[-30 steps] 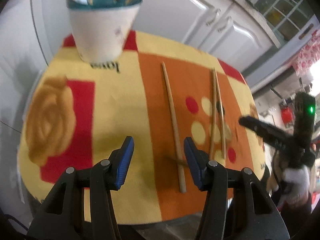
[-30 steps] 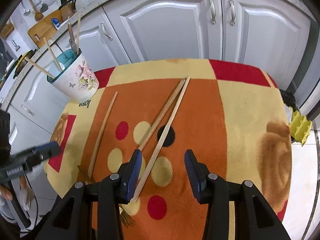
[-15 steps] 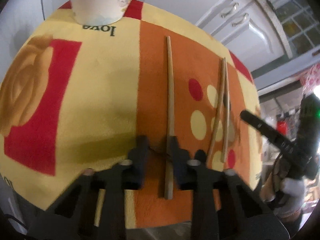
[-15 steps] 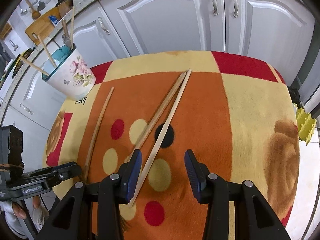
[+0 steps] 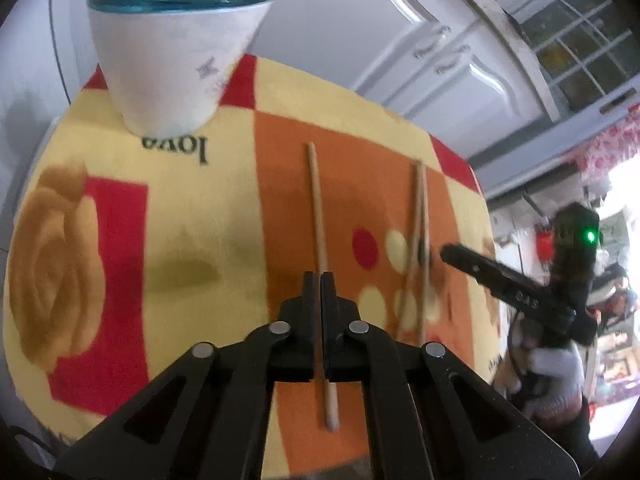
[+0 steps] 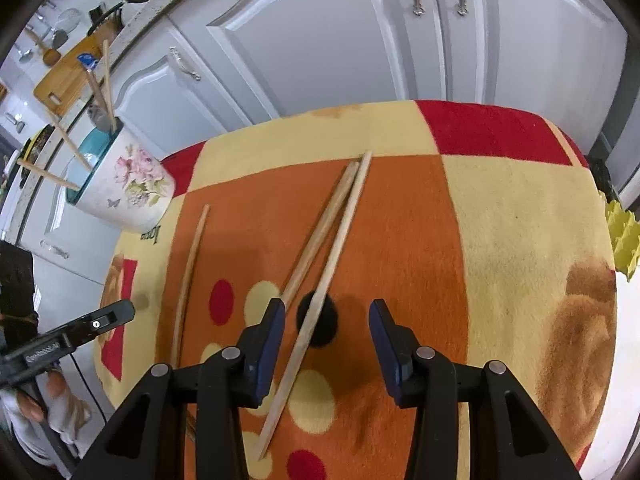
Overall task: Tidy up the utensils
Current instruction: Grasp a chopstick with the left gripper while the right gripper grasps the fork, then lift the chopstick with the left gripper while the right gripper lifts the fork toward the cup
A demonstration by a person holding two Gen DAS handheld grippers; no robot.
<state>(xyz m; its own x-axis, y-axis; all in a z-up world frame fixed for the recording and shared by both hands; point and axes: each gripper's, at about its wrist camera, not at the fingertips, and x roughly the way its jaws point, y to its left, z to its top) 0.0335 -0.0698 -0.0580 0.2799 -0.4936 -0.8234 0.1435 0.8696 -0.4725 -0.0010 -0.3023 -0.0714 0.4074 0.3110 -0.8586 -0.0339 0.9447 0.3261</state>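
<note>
Left gripper (image 5: 321,280): I am clamping it together on the single chopstick (image 5: 318,216), near its close end, on the blanket.
Right gripper (image 6: 326,320): I am holding it apart over the chopstick pair (image 6: 328,240), touching neither stick.
Holder: the floral utensil cup (image 5: 176,60) is standing at the blanket's far corner, already holding sticks.
Next lift: I am judging a slow rise, keeping the stick from pivoting.

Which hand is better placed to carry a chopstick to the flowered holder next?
Left. Its tool is shut on the single chopstick; the holder stands ahead. The right tool is open over the chopstick pair.
</note>
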